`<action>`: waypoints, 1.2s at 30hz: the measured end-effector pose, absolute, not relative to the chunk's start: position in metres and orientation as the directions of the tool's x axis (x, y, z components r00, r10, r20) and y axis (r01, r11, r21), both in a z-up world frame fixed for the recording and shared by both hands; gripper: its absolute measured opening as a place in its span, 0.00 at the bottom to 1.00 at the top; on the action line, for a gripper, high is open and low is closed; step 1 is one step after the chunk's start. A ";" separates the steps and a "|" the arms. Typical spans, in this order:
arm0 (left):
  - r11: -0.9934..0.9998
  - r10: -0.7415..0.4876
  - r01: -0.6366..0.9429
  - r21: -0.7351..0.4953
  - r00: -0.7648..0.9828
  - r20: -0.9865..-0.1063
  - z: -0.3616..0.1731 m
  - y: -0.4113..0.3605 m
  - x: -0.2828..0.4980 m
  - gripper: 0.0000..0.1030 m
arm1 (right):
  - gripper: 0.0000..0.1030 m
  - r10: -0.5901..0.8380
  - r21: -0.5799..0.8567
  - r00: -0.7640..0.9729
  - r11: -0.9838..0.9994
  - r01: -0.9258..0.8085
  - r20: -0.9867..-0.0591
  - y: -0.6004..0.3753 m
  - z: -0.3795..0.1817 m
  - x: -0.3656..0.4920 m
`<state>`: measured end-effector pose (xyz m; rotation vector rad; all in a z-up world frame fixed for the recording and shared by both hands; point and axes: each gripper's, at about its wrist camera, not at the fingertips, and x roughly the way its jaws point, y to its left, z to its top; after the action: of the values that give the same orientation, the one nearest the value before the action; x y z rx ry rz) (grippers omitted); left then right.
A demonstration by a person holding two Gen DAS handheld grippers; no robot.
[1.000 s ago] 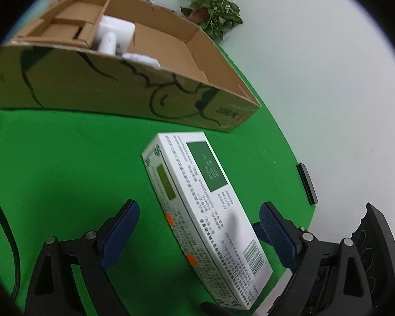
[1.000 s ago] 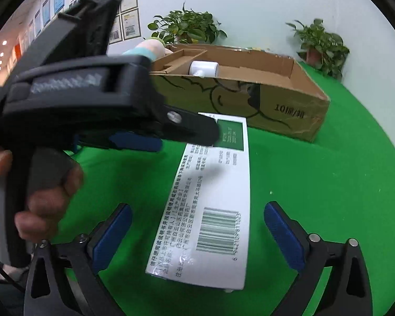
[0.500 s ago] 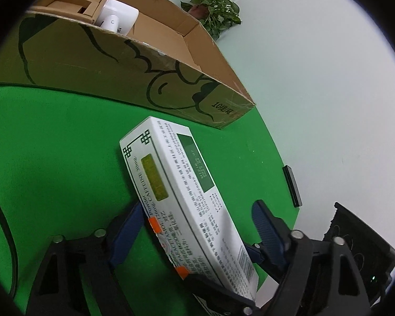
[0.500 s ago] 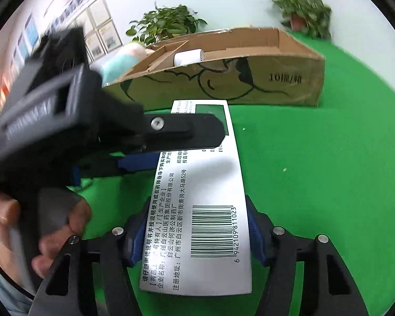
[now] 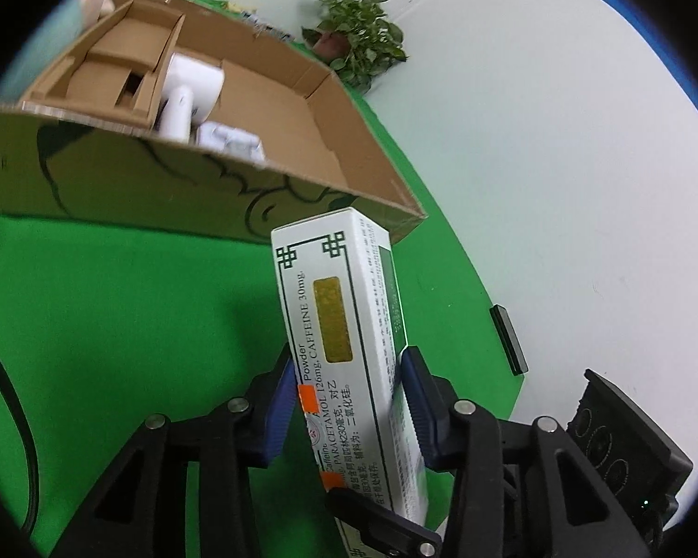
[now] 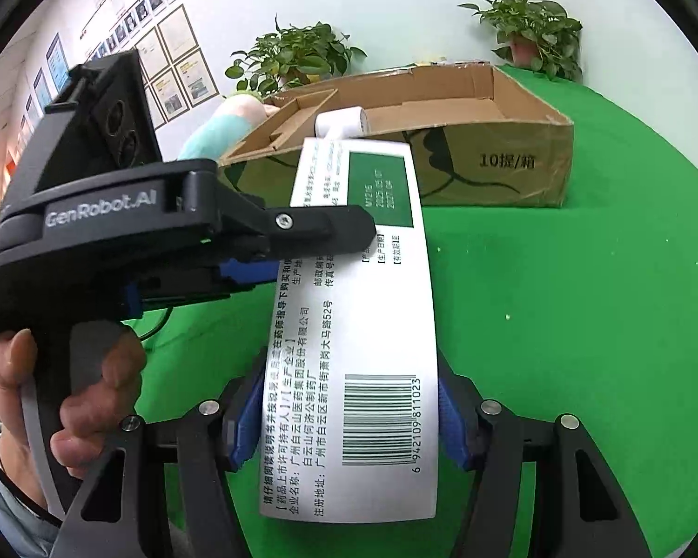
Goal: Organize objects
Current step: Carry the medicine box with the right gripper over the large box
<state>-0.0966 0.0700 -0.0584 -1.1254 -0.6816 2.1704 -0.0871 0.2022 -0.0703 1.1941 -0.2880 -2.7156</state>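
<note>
grip was the change: a second before, both pairs of blue pads stood wide apart around the medicine box (image 5: pixel 349 353) as it lay flat on the green cloth (image 5: pixel 116 325); half a second before they were closing. at this moment the left gripper (image 5: pixel 349 402) was clamped on the box's two long faces, and the right gripper (image 6: pixel 349 423) was clamped across its barcode end, so both tools held the one box. the box had also left the cloth and tipped up, its far end pointing toward 12 o'clock in the left view, at the near wall of the cardboard box (image 5: pixel 172 195). that carton sat at 11 o'clock, with white items (image 5: pixel 188 93) already in it beside a cardboard insert. judging by this, the pick was done and the carry over the wall came next; with two grips on one box, uneven motion could twist it.
</note>
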 end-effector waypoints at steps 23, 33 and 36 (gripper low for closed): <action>-0.698 0.703 -0.433 -0.571 -0.568 -0.428 0.071 0.090 -0.170 0.40 | 0.57 -0.114 0.142 -0.826 -0.989 0.042 -0.552 0.215 0.050 -0.129; -0.719 0.678 -0.456 -0.525 -0.627 -0.384 0.134 0.088 -0.199 0.40 | 0.57 -0.150 0.158 -0.859 -0.984 0.081 -0.490 0.237 0.111 -0.173; -0.720 0.674 -0.460 -0.520 -0.639 -0.369 0.149 0.085 -0.212 0.40 | 0.57 -0.159 0.147 -0.857 -0.984 0.098 -0.490 0.242 0.130 -0.191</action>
<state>-0.2123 0.0851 0.1485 -0.7321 -0.5066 2.3245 -0.1909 0.2417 0.1301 0.7808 -0.1766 -2.8991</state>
